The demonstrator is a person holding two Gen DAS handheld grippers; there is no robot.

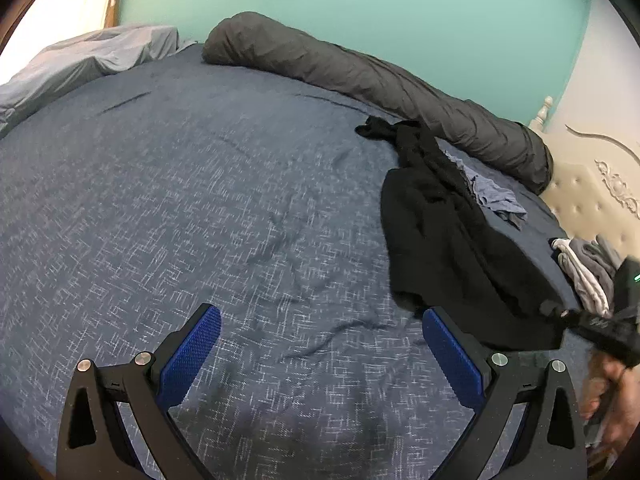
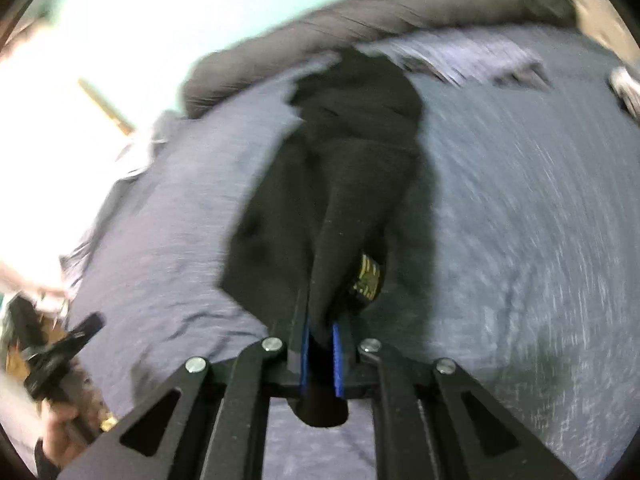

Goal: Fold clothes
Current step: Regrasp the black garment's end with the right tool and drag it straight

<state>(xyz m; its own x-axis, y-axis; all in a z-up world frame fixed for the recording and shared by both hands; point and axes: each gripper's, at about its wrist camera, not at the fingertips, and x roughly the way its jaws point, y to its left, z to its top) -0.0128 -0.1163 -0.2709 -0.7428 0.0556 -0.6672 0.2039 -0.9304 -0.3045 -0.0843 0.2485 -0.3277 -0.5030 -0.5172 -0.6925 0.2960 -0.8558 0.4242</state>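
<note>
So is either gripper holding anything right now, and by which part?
The right gripper is shut on the black garment, pinching a bunched end of it. The left gripper is open over the blue bedspread, holding nothing.

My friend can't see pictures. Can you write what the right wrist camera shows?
The right gripper is shut on a black garment that trails away across a blue bedspread. A grey rolled blanket lies beyond, and the picture is blurry.

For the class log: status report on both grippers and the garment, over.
Left gripper open, empty, over the bedspread. Right gripper shut on the black garment, its far end on the bed. Nothing in the way.
</note>
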